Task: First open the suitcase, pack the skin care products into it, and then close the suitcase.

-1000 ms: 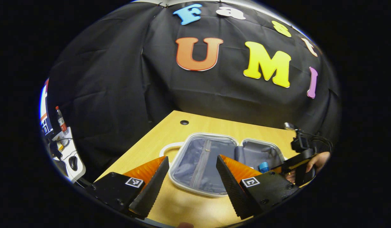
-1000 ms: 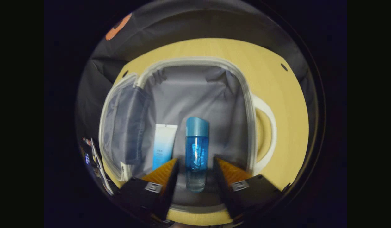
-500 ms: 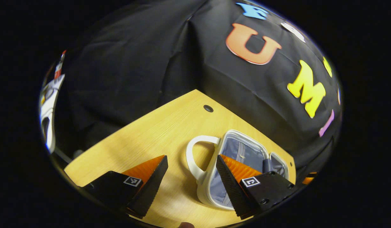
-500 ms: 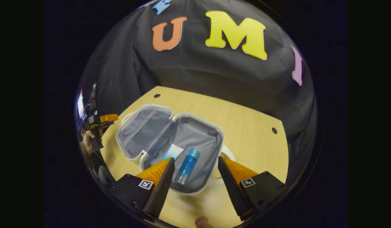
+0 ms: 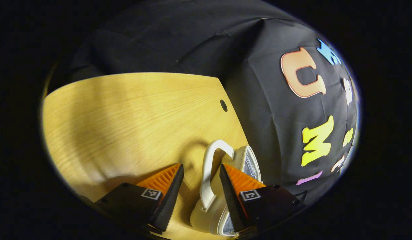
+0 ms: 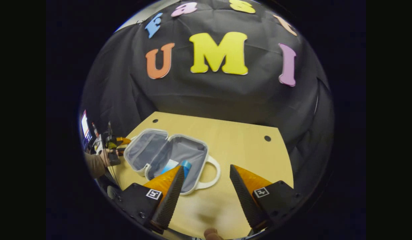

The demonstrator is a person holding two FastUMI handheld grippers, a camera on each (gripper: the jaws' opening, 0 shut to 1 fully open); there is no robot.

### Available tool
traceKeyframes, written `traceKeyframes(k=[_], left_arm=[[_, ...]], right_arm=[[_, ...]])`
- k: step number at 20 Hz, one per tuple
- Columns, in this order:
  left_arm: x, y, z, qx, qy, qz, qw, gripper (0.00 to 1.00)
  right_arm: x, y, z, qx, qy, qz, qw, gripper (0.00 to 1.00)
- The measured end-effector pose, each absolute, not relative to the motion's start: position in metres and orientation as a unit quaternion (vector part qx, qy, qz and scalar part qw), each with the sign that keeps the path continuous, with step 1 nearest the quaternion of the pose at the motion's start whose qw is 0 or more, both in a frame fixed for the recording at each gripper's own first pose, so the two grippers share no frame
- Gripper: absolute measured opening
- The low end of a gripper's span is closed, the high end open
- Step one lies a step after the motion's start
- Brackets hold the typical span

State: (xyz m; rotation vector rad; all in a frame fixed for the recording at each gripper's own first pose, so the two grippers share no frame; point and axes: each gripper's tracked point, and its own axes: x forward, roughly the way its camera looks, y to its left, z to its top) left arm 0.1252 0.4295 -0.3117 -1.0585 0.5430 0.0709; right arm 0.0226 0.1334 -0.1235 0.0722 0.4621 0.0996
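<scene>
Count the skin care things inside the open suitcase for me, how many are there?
2. A blue-capped clear blue bottle and a white-and-blue tube lie side by side in the grey-lined white suitcase, tube on the left; the right tongs may hide more.

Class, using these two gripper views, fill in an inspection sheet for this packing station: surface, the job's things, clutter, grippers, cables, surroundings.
Surface: wooden table with round holes near its far edge.
Job's things: suitcase lies open on the table, grey lining up; a blue bottle and a white-and-blue tube lie inside. Its white handle sits between the left gripper's fingers, whether touched I cannot tell.
Clutter: nothing seen on the table.
Grippers: left gripper open at the suitcase's handle end; right gripper open, empty, above the table.
Cables: nothing seen clearly.
Surroundings: black cloth wall; a hand holding the left gripper.
</scene>
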Motion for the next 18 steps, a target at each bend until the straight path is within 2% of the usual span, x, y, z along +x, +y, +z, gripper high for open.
traceKeyframes(k=[1, 2, 4, 7, 8, 9, 13, 18], left_arm=[[0.126, 0.428, -0.310, -0.502, 0.255, 0.033, 0.826, 0.63], [0.127, 0.432, -0.310, -0.498, 0.253, 0.044, 0.828, 0.43], [0.128, 0.431, -0.311, -0.491, 0.262, 0.059, 0.829, 0.17], [0.128, 0.428, -0.301, -0.465, 0.283, 0.069, 0.836, 0.11], [0.127, 0.428, -0.292, -0.452, 0.282, 0.071, 0.843, 0.11], [0.127, 0.430, -0.280, -0.435, 0.271, 0.072, 0.856, 0.09], [0.130, 0.416, -0.215, -0.359, 0.236, 0.061, 0.901, 0.06], [0.134, 0.355, -0.122, -0.301, 0.187, 0.024, 0.935, 0.04]], right_arm=[[0.019, 0.123, -0.115, 0.040, 0.218, 0.038, 0.974, 0.81], [0.017, 0.115, -0.108, 0.042, 0.207, 0.027, 0.977, 0.81], [0.012, 0.101, -0.097, 0.038, 0.191, 0.017, 0.981, 0.81], [0.008, 0.087, -0.084, 0.032, 0.175, 0.014, 0.984, 0.81], [0.009, 0.082, -0.078, 0.029, 0.166, 0.013, 0.986, 0.78], [0.010, 0.077, -0.072, 0.024, 0.155, 0.014, 0.987, 0.81], [0.014, 0.067, -0.051, 0.019, 0.130, 0.032, 0.991, 0.81], [0.021, 0.048, -0.039, 0.022, 0.105, 0.054, 0.993, 0.79]])
